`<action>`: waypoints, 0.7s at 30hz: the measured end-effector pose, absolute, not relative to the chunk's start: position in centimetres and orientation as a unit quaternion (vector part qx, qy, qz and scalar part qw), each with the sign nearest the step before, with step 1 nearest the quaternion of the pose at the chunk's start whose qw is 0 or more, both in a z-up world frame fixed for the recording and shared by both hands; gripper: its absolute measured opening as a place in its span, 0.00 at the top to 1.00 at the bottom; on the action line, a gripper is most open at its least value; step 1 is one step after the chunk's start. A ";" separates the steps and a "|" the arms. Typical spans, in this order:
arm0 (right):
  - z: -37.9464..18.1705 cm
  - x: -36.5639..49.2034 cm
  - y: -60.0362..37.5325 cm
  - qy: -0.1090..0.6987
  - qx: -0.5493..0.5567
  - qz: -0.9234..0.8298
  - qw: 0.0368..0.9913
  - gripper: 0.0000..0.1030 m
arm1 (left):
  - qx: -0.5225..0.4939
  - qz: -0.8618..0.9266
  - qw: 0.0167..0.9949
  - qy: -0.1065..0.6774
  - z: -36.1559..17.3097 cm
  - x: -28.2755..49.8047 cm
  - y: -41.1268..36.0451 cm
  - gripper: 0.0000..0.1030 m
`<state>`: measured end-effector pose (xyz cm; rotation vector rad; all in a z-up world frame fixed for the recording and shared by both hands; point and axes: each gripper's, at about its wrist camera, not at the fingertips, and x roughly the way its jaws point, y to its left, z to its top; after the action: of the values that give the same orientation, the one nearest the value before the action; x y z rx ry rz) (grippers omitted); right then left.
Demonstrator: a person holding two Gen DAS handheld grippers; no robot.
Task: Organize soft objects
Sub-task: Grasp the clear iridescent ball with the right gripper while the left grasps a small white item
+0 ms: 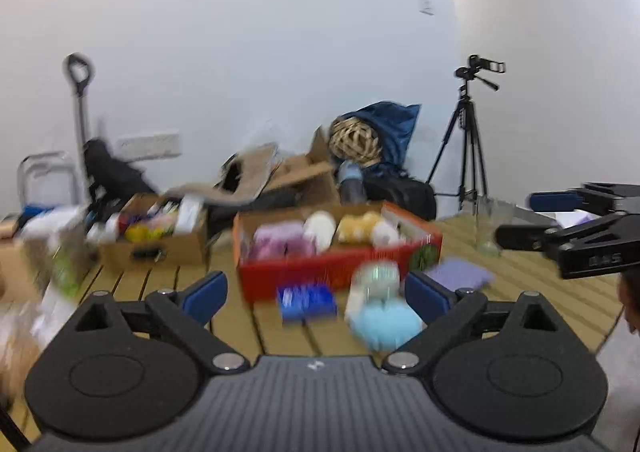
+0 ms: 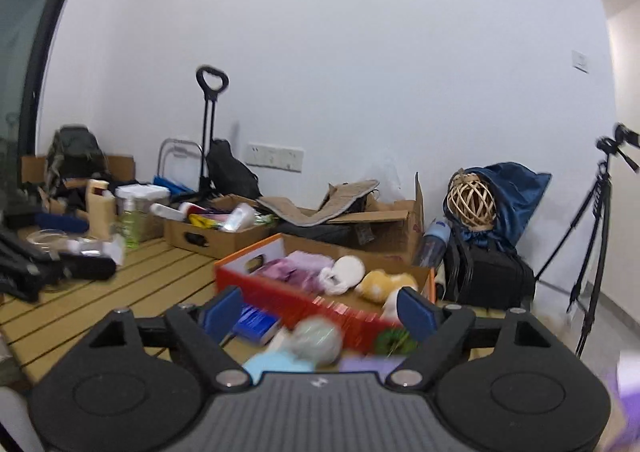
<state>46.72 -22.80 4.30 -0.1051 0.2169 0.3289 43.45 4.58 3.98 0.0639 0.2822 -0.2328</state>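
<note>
Two low wrist views, both facing red box (image 1: pixel 336 276) (image 2: pixel 304 304).

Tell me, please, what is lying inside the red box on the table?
The red box holds a pink cloth, a white plush and a yellow plush; anything beneath them is covered.

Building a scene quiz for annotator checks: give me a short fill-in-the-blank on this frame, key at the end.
1. The yellow plush toy lies inside the ____ box.
2. Both the left gripper and the right gripper have their jaws ____.
3. The light blue plush sits on the slatted table, ____ the box.
4. The video camera stands on a ____.

Missing words: red; open; outside; tripod
</note>
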 end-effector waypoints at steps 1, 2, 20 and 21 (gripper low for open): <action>3.4 44.9 -22.7 0.105 -0.047 0.163 0.980 0.16 | 0.024 -0.110 0.983 0.148 3.1 42.2 4.7 0.05; 2.4 43.1 -22.6 0.104 -0.041 0.164 0.980 0.16 | 0.014 -0.106 0.981 0.161 2.3 41.1 4.9 0.05; -3.0 40.2 -24.8 0.166 0.054 0.131 0.976 0.15 | 0.037 -0.148 0.968 0.199 0.3 48.6 -0.8 0.38; -3.0 41.4 -25.0 0.173 0.058 0.127 0.975 0.15 | 0.052 -0.152 0.965 0.206 -0.2 50.8 -1.7 0.44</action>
<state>41.43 -25.05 -3.00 0.1170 0.3494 0.2557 50.82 -1.73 -0.19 0.1042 0.4168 -0.3074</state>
